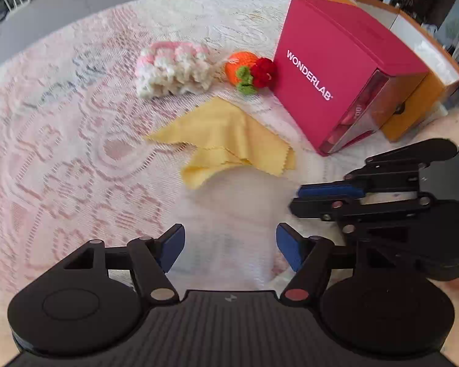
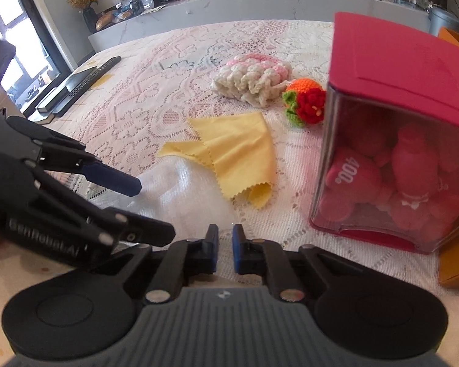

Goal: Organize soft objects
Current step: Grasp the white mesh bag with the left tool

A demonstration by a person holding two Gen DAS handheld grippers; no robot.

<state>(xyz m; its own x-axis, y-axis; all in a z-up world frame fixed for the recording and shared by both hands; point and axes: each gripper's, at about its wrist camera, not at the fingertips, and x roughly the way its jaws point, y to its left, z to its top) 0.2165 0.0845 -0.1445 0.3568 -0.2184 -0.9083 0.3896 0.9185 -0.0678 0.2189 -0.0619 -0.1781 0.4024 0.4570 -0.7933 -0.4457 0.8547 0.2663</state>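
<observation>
Orange box (image 1: 413,116) mostly behind red box (image 1: 336,70)

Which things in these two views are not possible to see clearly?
- Orange cardboard box: mostly hidden behind the pink Wonderlab box, left wrist view; cut by the edge, right wrist view.
- Red plush items: blurred behind the clear panel.
- Black remote control: buttons too small.
</observation>
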